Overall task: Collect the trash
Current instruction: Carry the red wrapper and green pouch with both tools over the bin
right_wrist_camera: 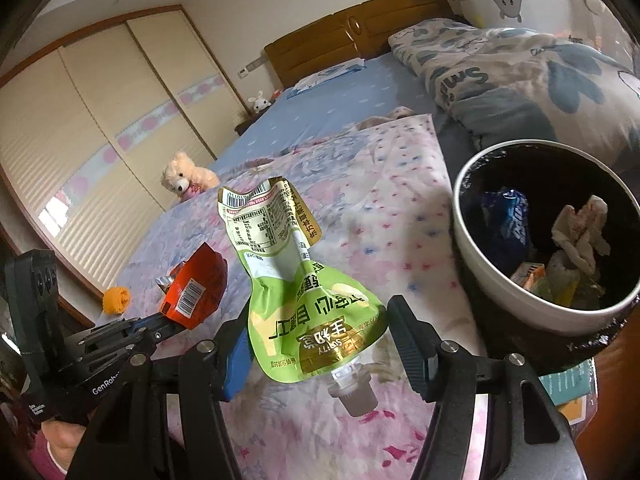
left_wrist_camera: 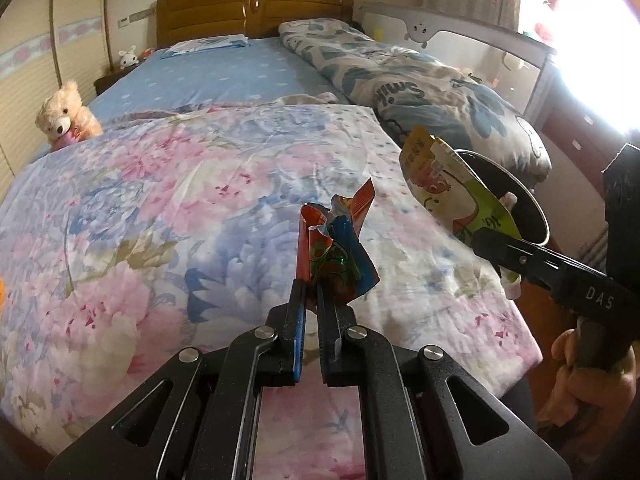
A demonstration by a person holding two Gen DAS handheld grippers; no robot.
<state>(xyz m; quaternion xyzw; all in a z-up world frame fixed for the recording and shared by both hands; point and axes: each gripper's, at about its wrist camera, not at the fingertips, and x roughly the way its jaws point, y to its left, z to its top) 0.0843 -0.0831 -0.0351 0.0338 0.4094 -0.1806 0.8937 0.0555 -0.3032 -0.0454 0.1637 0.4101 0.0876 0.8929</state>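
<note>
Floral bedding (left_wrist_camera: 200,200) spreads under both tools. Left gripper (left_wrist_camera: 311,292) is clenched on a crumpled red wrapper (left_wrist_camera: 336,248). Right gripper (right_wrist_camera: 320,344) grasps a green pouch (right_wrist_camera: 304,300), cap toward the camera. Beside it, the bin (right_wrist_camera: 500,280) is cut off at the frame's right edge; its contents are dim.

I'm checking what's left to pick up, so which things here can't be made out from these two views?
- Trash bin: its bottom is dark in the right wrist view; the left wrist view shows only a rim sliver behind the green pouch.
- Orange lump on the bedspread: too small and blurred to identify; cut off by the left edge in the left wrist view.
- Window side, left wrist view: washed out by glare.
</note>
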